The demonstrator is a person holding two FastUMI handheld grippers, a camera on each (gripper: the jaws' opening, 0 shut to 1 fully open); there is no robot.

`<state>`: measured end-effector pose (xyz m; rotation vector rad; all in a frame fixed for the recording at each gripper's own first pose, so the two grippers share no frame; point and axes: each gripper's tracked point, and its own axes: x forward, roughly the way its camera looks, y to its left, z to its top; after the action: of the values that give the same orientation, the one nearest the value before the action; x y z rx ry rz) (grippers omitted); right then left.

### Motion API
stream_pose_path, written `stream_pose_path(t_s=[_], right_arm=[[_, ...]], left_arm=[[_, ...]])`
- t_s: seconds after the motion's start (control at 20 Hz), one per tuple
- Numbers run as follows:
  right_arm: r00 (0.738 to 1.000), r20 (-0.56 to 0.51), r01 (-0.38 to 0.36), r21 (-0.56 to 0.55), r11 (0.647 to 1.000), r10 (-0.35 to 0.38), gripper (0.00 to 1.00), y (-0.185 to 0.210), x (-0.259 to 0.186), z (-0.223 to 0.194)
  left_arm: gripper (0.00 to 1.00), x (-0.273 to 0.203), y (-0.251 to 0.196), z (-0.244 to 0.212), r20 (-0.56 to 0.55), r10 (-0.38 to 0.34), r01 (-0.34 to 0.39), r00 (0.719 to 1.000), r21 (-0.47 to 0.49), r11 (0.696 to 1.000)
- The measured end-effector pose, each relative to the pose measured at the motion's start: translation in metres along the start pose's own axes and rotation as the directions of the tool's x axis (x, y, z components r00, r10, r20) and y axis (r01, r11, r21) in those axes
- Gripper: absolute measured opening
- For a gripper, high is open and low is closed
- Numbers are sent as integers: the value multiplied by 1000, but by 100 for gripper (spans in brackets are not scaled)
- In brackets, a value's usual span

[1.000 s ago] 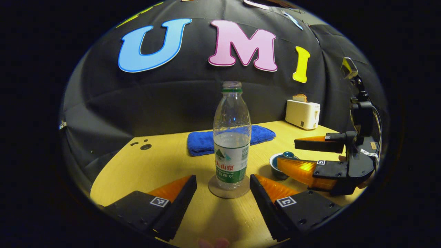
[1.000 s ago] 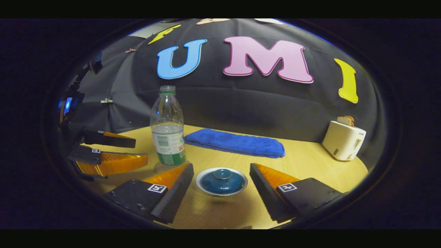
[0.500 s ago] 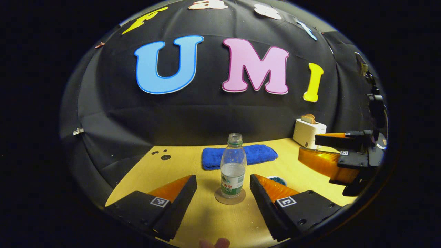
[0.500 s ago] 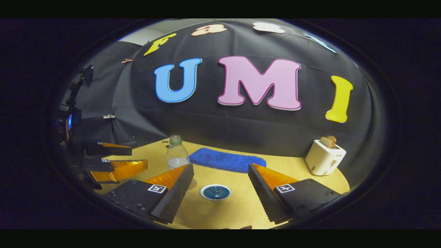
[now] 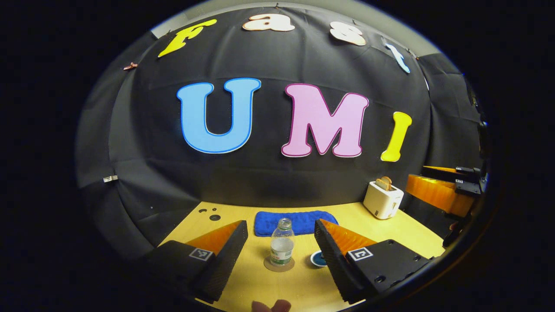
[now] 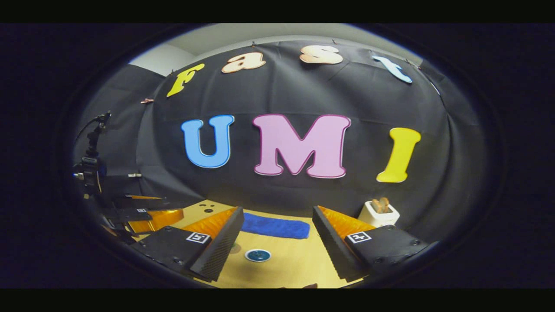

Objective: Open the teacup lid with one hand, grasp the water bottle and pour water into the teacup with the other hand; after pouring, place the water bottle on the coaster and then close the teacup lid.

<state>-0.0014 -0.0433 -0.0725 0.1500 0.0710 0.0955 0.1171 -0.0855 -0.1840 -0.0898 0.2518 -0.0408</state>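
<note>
1. Left gripper (image 5: 281, 236), left gripper view: fingers spread wide, nothing between them, held well above and back from the table (image 5: 403, 229).
2. Bottle (image 5: 282, 248) stands in the gap between those fingers, at 6 o'clock in the view. Upright, long axis vertical, open neck at 12 o'clock. It sits on the round coaster (image 5: 279, 264).
3. Teacup (image 5: 318, 258) is just beside the bottle at its 3 o'clock, partly hidden by the finger on that side. In the right gripper view the teacup (image 6: 257, 255) shows its lid on, knob up.
4. Right gripper (image 6: 277, 225), right gripper view: fingers spread wide, holding nothing, high over the table (image 6: 299, 264); the teacup lies between them at 6 o'clock.
5. Open room: bare tabletop lies all round the bottle and teacup. Towel (image 5: 295, 222) lies flat behind them at 12 o'clock, near the far edge where the table meets the cloth wall. Toaster (image 5: 383, 199) stands at 2 o'clock, near the table's right edge, well apart from the teacup.
6. Small holes (image 5: 214, 216) mark the table's far left corner, at 10 o'clock from the bottle.
7. In the left gripper view the right gripper (image 5: 442, 184) shows at 3 o'clock, near the table's right edge, clear of everything on it.
</note>
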Motion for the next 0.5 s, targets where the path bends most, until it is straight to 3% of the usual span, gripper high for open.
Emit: stream_pose_path(t_s=[0.5], right_arm=[[1000,6,29,-30,999,-29,98,-32,-25,9]], left_arm=[[97,-1,-7,16,42,-11,8,999,61,998]])
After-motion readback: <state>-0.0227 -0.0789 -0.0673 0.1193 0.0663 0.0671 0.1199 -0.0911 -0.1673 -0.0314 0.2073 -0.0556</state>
